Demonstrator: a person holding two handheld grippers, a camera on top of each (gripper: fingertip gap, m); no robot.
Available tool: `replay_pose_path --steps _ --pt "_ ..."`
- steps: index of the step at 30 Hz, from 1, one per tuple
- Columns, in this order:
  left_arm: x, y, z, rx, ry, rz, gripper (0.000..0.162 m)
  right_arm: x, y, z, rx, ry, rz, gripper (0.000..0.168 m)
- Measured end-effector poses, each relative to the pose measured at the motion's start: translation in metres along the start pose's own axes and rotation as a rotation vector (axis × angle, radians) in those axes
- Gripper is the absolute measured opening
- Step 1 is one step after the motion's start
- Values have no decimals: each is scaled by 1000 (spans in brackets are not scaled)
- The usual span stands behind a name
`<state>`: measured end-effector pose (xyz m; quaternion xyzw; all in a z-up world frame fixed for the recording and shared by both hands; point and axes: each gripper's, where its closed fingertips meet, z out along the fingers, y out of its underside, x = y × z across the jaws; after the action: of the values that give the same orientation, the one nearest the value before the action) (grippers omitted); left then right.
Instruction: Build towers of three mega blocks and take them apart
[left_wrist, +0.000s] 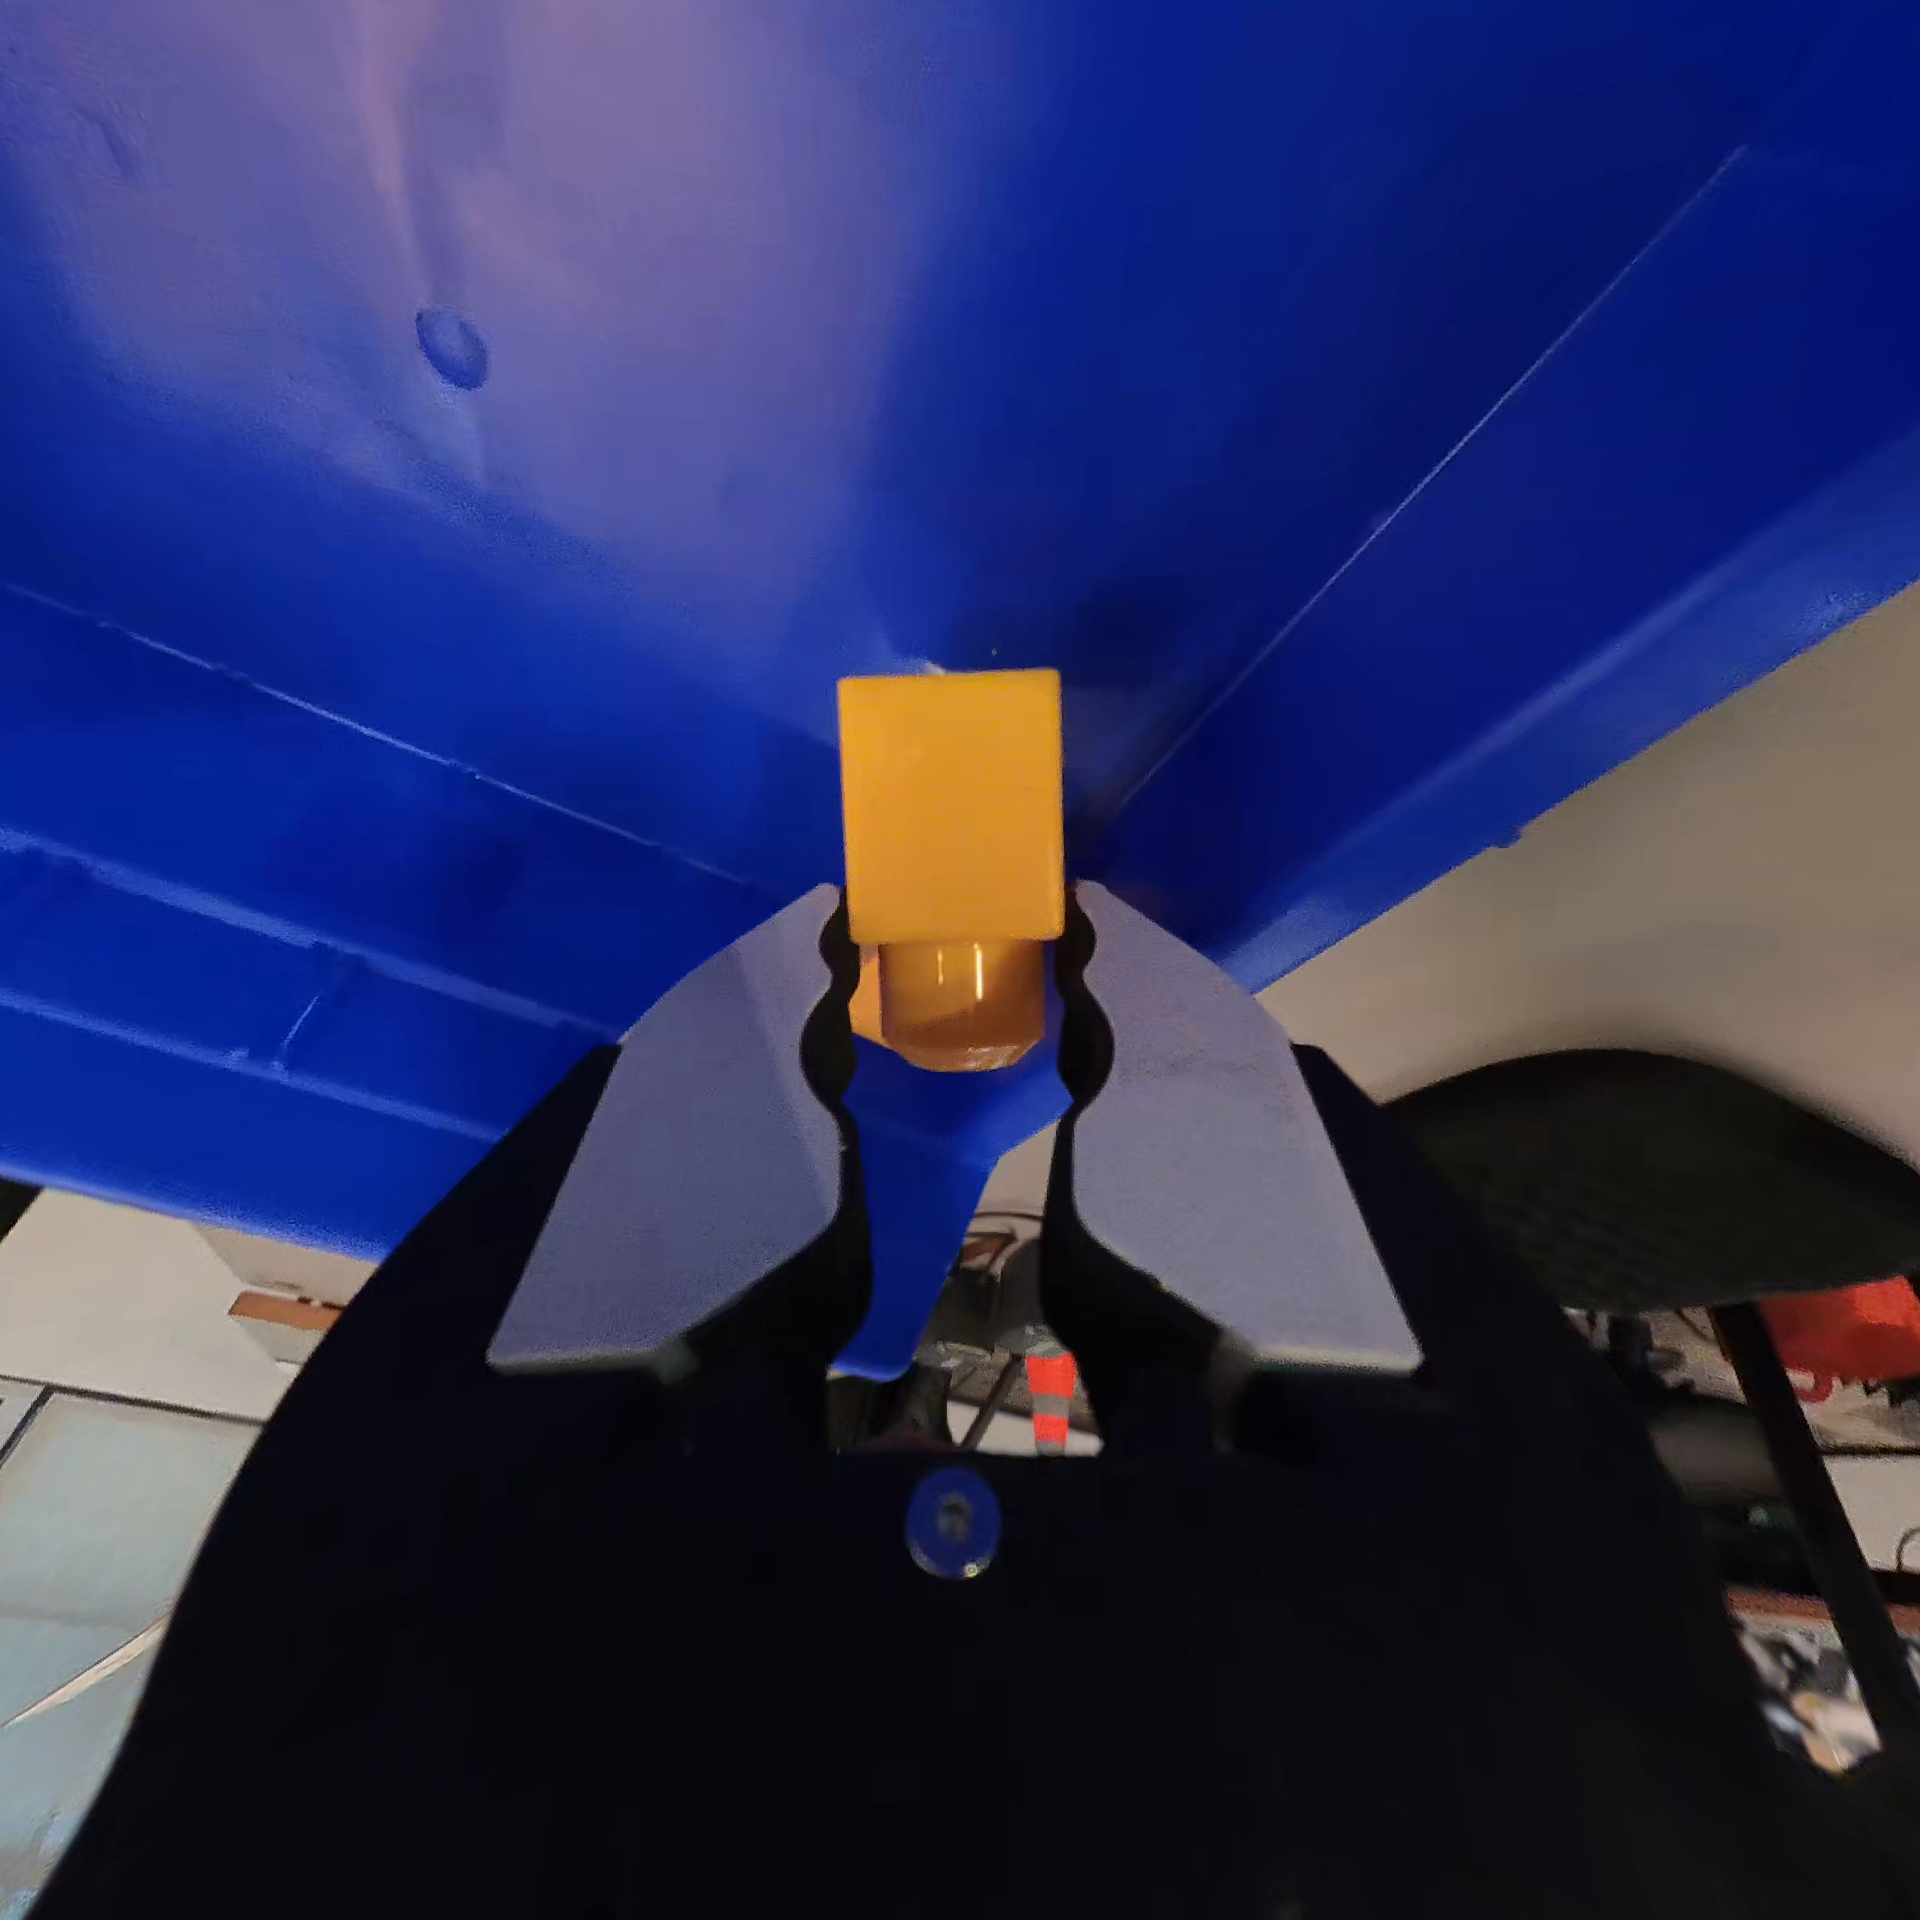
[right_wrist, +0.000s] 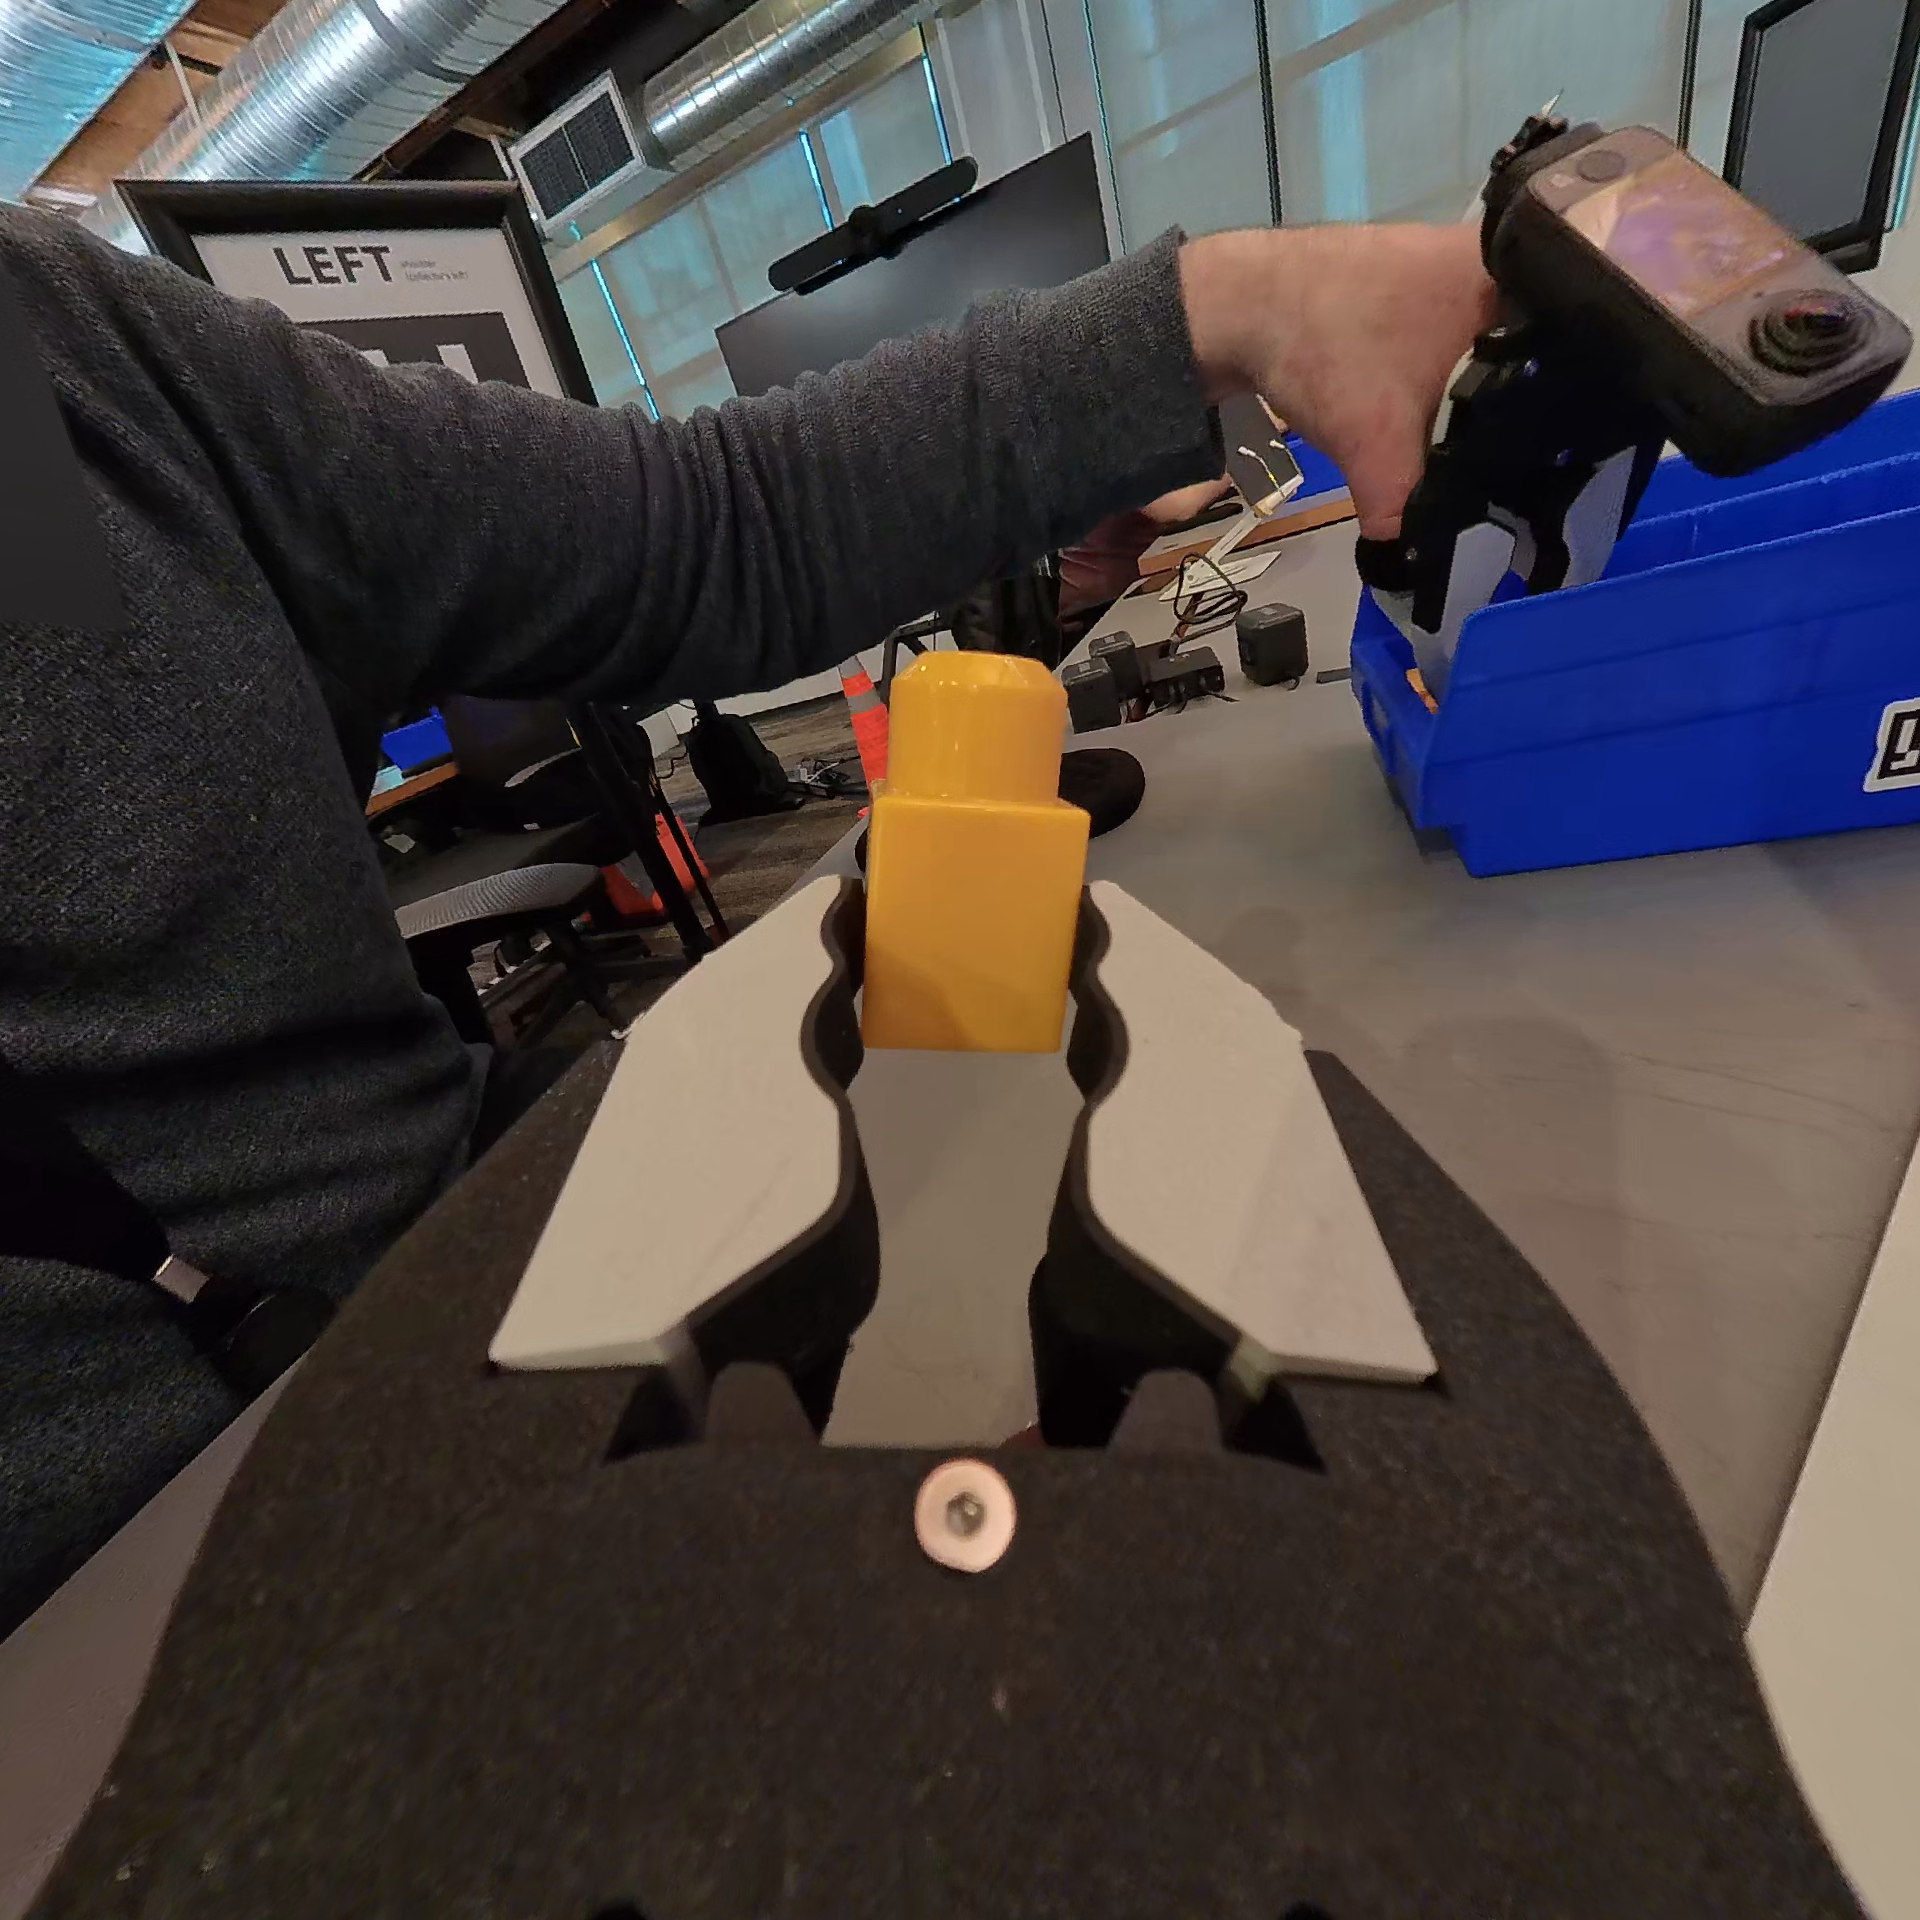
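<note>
The grey table (right_wrist: 1455, 1091) fills the right half of the right wrist view, running from 5 o'clock up toward 1 o'clock. On it, at 2 o'clock, stands the blue bin (right_wrist: 1662, 707); in the left wrist view its blue inside (left_wrist: 727, 468) fills the whole upper part of the picture. A person's grey sleeve (right_wrist: 623, 499) stretches across from 9 o'clock to 1 o'clock, and the hand (right_wrist: 1340, 353) holds the left gripper (right_wrist: 1465, 582), its camera on top, fingers dipped over the bin's front edge.

In its own view the left gripper (left_wrist: 951, 977) is pinching a yellow block (left_wrist: 951, 800) at the picture's centre, stud pointing back toward the camera, with the bin wall right behind it.

The right gripper (right_wrist: 966, 966) is closed on a second yellow block (right_wrist: 966, 925), held upright at the centre of its view with the stud at 12 o'clock, above the table's near edge and well apart from the bin.
</note>
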<state>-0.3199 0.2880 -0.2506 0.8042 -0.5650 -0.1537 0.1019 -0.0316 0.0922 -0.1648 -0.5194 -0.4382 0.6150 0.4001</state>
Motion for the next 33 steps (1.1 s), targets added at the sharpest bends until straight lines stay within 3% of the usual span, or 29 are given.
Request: replay_pose_path --steps 9,12,18,23,27,33 --pt "-4 -14 -3 -164 -44 105 32 0 -1 -1 6 -2 2 37" --pt "0 -22 -10 -100 8 79 32 0 -1 -1 5 0 -1 37" --pt "-13 9 -9 -84 1 -4 38 1 -1 -2 6 0 -1 37" --pt "-20 44 11 -154 -42 73 37 1 -1 -2 4 1 -2 37" --pt "-13 33 16 -39 7 144 35 0 -1 -2 4 0 -2 37" --pt "-12 25 14 -33 -9 235 40 0 -2 -3 10 -3 0 37"
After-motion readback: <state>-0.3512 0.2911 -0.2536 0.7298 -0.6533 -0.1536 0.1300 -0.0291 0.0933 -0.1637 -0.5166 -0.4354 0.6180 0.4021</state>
